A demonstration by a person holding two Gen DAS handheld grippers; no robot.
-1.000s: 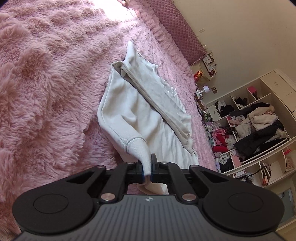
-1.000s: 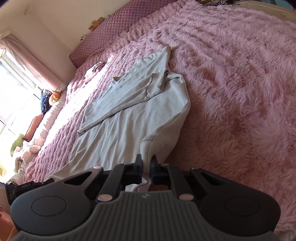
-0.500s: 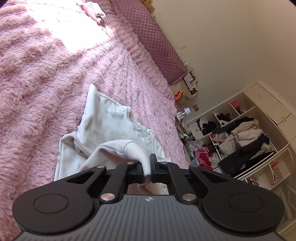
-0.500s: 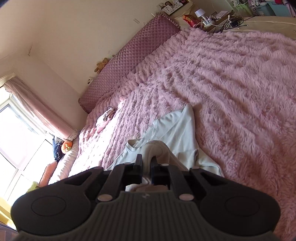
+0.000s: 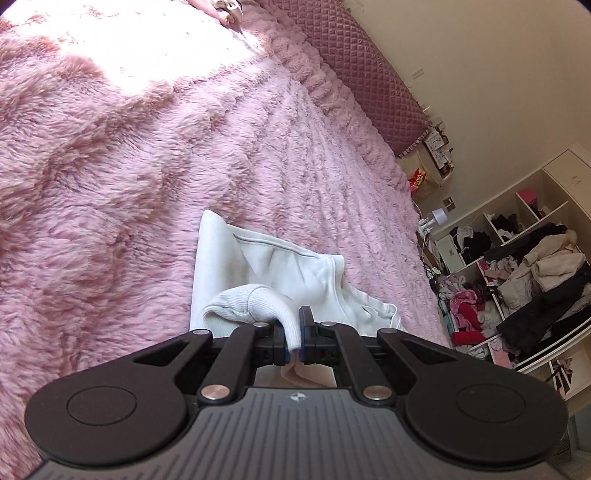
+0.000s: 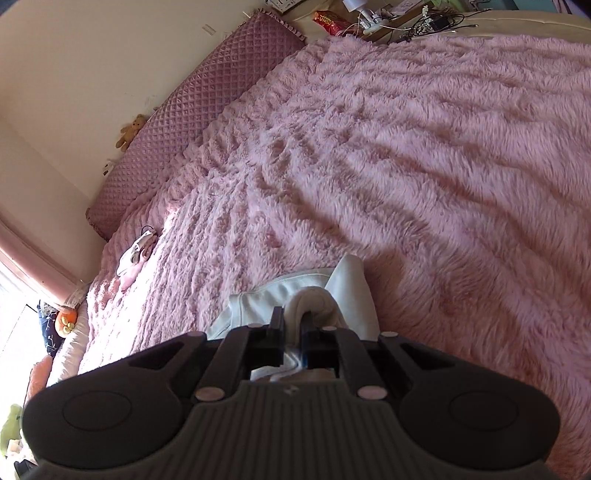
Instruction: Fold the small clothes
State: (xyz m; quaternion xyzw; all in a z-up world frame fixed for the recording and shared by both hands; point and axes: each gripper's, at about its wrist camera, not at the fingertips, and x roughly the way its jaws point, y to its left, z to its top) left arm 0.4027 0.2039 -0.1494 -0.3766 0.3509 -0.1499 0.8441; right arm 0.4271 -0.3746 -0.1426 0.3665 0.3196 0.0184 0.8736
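Note:
A small white long-sleeved top (image 5: 280, 266) lies on the pink fluffy bedspread (image 5: 110, 177). My left gripper (image 5: 292, 332) is shut on its ribbed hem edge, which arches up over the shoulder and neckline part lying on the bed. In the right wrist view the same white top (image 6: 354, 291) shows just past the fingers, and my right gripper (image 6: 293, 325) is shut on another ribbed hem fold. Most of the garment's body is hidden under both grippers.
A quilted mauve headboard cushion (image 5: 369, 77) runs along the far wall. A small pink-and-white item (image 6: 135, 254) lies on the bedspread (image 6: 406, 166) near the cushion. Open shelves stuffed with clothes (image 5: 517, 288) stand past the bed's right side. A cluttered bedside table (image 6: 388, 18) stands behind the bed.
Both grippers have carried the hem forward over the top toward the neckline. The spread-out body and sleeves seen earlier are now covered, and only the shoulder end shows.

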